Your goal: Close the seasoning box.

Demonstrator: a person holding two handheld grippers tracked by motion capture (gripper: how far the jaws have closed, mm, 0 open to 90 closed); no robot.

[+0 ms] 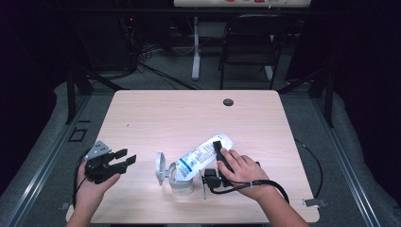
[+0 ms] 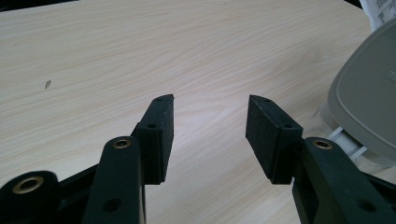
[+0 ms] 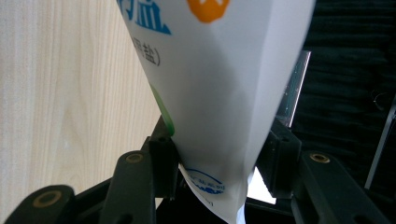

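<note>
A white salt bag (image 1: pixel 201 153) with blue print lies tilted, its lower end in a clear plastic container (image 1: pixel 182 183) near the table's front edge. The container's grey lid (image 1: pixel 161 168) stands open on its left side. My right gripper (image 1: pixel 220 150) is shut on the bag's upper part. In the right gripper view both pads press the bag (image 3: pixel 215 70) from either side, with my right gripper (image 3: pixel 219 140) low in the picture. My left gripper (image 1: pixel 128 157) is held open to the left of the container, with nothing between its fingers. In its own view my left gripper (image 2: pixel 210 100) points across bare wood, the grey lid (image 2: pixel 369 98) at the right.
The wooden table (image 1: pixel 189 118) has a black cable hole (image 1: pixel 228 102) near its far edge. A black chair (image 1: pixel 250 42) and a desk leg (image 1: pixel 196 47) stand beyond it. The right gripper's cable (image 1: pixel 265 183) loops over the front right of the table.
</note>
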